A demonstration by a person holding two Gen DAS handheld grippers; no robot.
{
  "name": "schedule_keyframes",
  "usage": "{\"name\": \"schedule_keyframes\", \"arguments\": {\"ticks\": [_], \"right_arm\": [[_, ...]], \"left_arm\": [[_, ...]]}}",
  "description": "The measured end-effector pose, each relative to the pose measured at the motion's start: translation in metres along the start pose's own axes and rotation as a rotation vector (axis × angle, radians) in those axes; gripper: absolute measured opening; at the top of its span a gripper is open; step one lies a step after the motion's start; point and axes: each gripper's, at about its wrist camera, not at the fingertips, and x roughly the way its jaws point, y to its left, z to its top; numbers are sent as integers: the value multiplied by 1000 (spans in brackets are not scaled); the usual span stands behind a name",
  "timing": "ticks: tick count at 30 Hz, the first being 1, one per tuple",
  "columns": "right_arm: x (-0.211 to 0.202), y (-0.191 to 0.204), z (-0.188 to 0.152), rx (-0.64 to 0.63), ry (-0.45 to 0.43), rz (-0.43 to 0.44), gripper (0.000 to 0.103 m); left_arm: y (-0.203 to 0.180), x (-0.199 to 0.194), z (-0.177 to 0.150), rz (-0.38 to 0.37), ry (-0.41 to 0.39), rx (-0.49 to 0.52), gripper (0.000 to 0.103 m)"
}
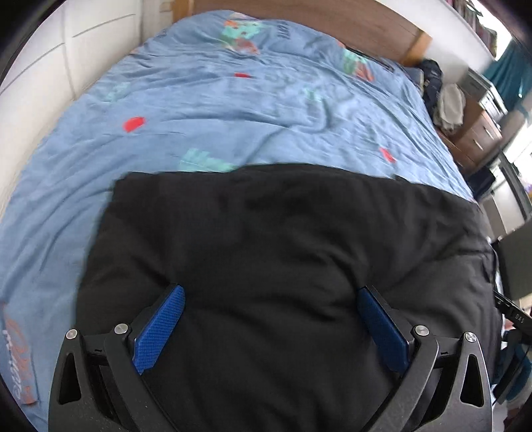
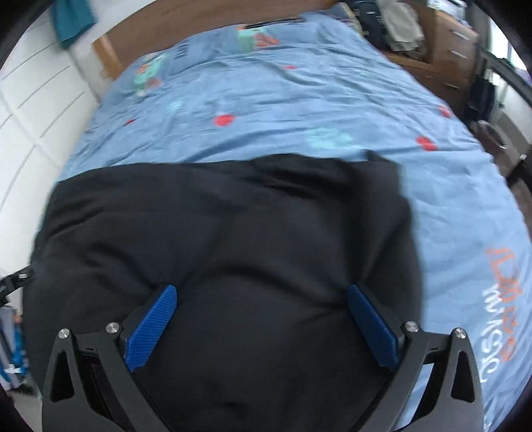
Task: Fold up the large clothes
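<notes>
At the bottom of the left wrist view my left gripper stands with its blue-padded fingers spread wide apart, holding nothing, and the black garment fills the space between and under them. My right gripper looks the same in its own view: fingers wide apart and nothing clamped, the black garment bunched in soft folds between them. I cannot tell whether the fingertips touch the cloth or hover just over it. The garment covers the lower middle of both frames, its far edge running straight across mid-frame. Beyond it spreads the blue printed bedsheet of the bed, reaching a brown wooden headboard at the top. A wooden dresser piled with clothes sits at the upper right.
</notes>
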Motion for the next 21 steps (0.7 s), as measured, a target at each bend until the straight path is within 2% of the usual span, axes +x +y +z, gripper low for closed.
{"name": "schedule_keyframes", "arguments": {"ticks": [6,10,14,17,21], "right_arm": [[-11,-58,-16,98,-52,-125,103],[-37,-73,-34,123,-151,-156,103],[-62,-67,-50,120,-255,-176,103],[-84,-52,-58,116,-324,-154,103],[-111,-23,-67,61,-365,-127,103]], "left_arm": [[39,-33,-24,45,-98,-22,102],[58,-56,-50,99,-193,-21,102],[71,-75,-76,149,-278,-18,102],[75,-94,-91,160,-333,-31,102],[74,-132,-109,194,-416,-54,102]]}}
